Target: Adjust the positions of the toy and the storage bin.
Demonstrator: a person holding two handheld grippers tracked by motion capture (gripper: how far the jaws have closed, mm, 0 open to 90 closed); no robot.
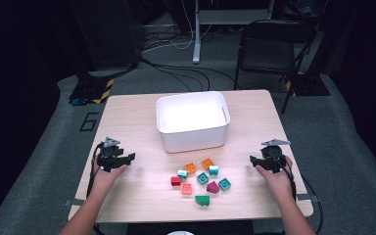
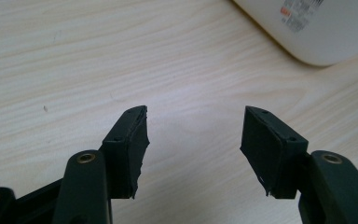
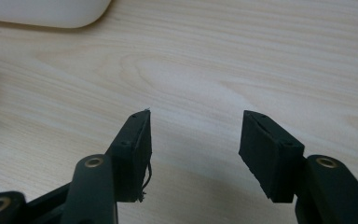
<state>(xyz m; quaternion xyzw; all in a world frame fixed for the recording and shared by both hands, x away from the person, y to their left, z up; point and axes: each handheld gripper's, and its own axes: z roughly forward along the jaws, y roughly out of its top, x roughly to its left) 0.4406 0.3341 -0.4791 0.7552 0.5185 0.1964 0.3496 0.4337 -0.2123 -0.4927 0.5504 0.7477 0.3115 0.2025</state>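
Both grippers, left (image 1: 127,159) and right (image 1: 252,160), hover with jaws apart and empty over bare table (image 1: 127,117), flanking the blocks (image 1: 201,178) lying just before the white bin (image 1: 193,120)

From my left gripper view, the white bin (image 2: 335,32) at two o'clock carries a small sticker label (image 2: 300,14) on its wall: an orange-red patch beside rows of grey print, too small and blurred for me to read a word. In the high view, a large figure 6 (image 1: 89,121) is marked on the grey floor, at about ten o'clock from the table's middle, just off the table's far left corner. Nothing else bears legible text.
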